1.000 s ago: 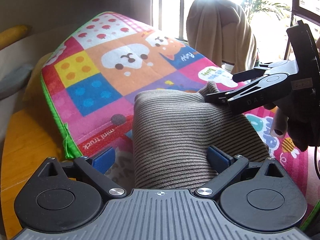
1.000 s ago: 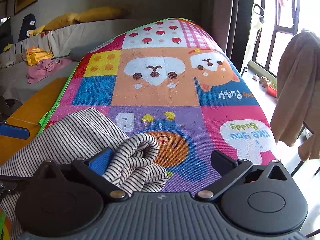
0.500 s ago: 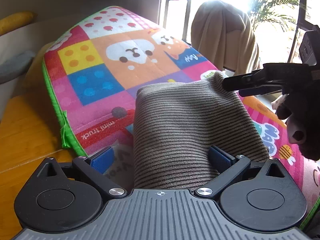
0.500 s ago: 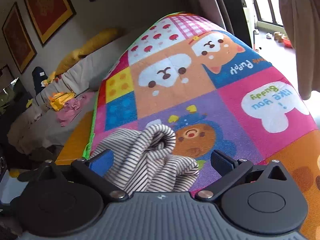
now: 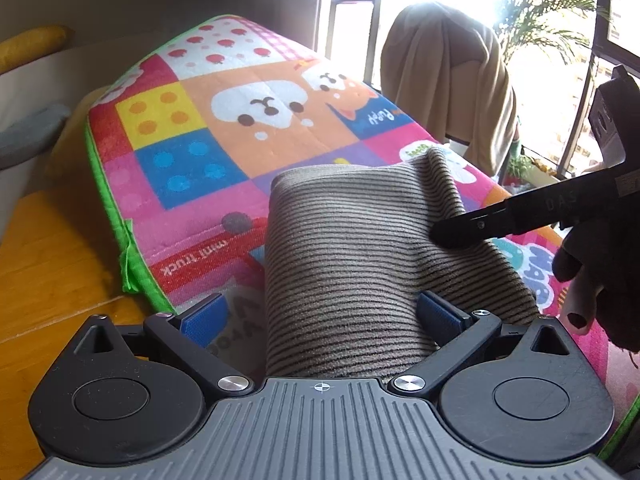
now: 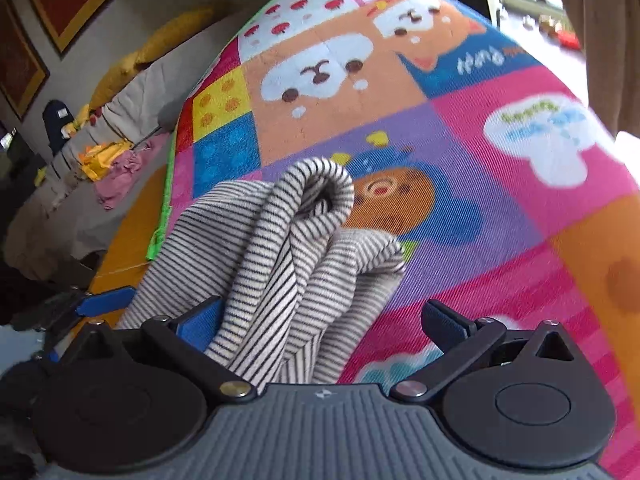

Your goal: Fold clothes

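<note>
A grey striped garment lies folded on the colourful play mat. My left gripper is open, its blue pads wide apart, with the garment's near end lying between them. My right gripper is open too; a bunched fold of the striped garment lies between its pads, nearer the left pad. In the left wrist view the right gripper's black fingers rest against the garment's right edge, held by a dark-gloved hand.
A beige cloth draped over a chair stands by the bright window beyond the mat. A wooden floor lies left of the mat. A sofa with yellow cushions and loose clothes lines the wall at left.
The right gripper has dropped lower and closer along the garment's right edge, tilting its view. The garment's far fold has settled flatter on the mat. The left gripper has barely moved.
</note>
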